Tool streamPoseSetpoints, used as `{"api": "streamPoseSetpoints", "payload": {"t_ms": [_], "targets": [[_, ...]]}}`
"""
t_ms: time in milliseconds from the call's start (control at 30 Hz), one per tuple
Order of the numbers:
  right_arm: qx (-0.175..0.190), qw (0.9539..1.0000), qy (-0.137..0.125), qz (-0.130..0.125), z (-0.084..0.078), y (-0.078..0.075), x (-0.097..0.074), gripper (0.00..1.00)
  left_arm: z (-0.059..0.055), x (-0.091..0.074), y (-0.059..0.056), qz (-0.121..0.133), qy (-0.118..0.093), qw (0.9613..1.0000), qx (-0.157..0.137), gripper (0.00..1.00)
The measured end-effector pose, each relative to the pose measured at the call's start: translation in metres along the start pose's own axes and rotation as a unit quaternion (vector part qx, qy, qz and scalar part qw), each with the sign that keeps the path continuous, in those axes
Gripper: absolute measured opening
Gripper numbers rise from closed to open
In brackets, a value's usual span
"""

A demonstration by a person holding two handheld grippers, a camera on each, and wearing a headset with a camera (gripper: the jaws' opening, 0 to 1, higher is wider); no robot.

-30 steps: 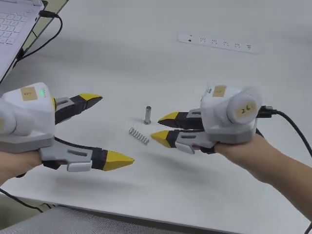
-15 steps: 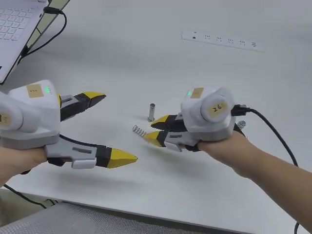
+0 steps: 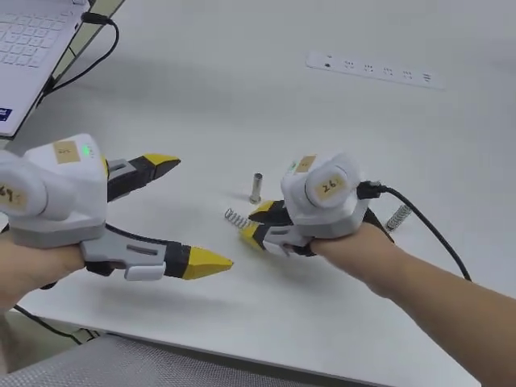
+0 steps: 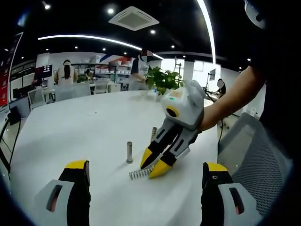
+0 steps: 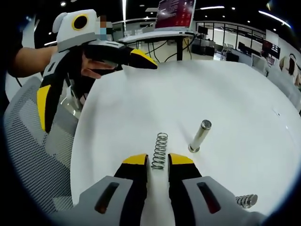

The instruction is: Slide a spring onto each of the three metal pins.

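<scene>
Steel coil on white: a spring lies flat on the workbench, its near end between the narrowly parted, unclenched jaws of the right gripper, with one upright metal pin just beside it. The left gripper hovers wide open and empty, off to the side. Pinched so near its end, the round coil may roll or squirt free, and a drifting jaw could topple the pin.
</scene>
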State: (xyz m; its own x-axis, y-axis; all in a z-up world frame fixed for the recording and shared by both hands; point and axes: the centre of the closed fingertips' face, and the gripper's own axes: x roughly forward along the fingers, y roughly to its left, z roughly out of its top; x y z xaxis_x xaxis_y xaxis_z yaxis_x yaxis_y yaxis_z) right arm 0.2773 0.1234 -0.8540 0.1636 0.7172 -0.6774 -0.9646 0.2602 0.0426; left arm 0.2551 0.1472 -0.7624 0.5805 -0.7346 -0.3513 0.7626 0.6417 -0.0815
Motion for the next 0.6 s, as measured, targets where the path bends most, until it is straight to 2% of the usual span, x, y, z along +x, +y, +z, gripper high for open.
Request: {"api": "streamPoseSetpoints", "payload": {"t_ms": [33, 67, 100, 167, 333, 367, 600], "targets": [[-0.004, 1.0, 0.006, 0.0, -0.003, 0.0, 0.001, 0.14, 0.0, 0.0, 0.0, 0.001, -0.001, 1.0, -0.001, 0.97], [-0.027, 0.9995, -0.013, -0.006, 0.004, -0.004, 0.003, 0.13, 0.0, -0.001, 0.001, 0.002, -0.001, 1.0, -0.002, 0.97], [-0.01, 0.9999, 0.002, -0.013, -0.003, -0.004, 0.001, 0.12, 0.0, -0.001, 0.001, 0.003, -0.001, 1.0, -0.003, 0.97], [-0.008, 0.9997, 0.003, -0.024, -0.003, -0.008, 0.001, 0.09, -0.001, -0.001, 0.001, 0.003, 0.0, 1.0, -0.003, 0.97], [-0.03, 0.9994, 0.005, -0.018, -0.004, -0.006, 0.001, 0.08, -0.002, -0.002, -0.001, 0.0, 0.002, 1.0, -0.002, 0.97], [-0.05, 0.9986, 0.008, -0.018, -0.003, -0.006, 0.0, 0.08, -0.002, -0.002, -0.001, 0.0, 0.002, 1.0, -0.002, 0.97], [-0.039, 0.9992, -0.007, -0.012, 0.003, -0.004, -0.016, 0.08, 0.005, 0.001, -0.004, -0.008, -0.002, 1.0, 0.002, 0.96]]}}
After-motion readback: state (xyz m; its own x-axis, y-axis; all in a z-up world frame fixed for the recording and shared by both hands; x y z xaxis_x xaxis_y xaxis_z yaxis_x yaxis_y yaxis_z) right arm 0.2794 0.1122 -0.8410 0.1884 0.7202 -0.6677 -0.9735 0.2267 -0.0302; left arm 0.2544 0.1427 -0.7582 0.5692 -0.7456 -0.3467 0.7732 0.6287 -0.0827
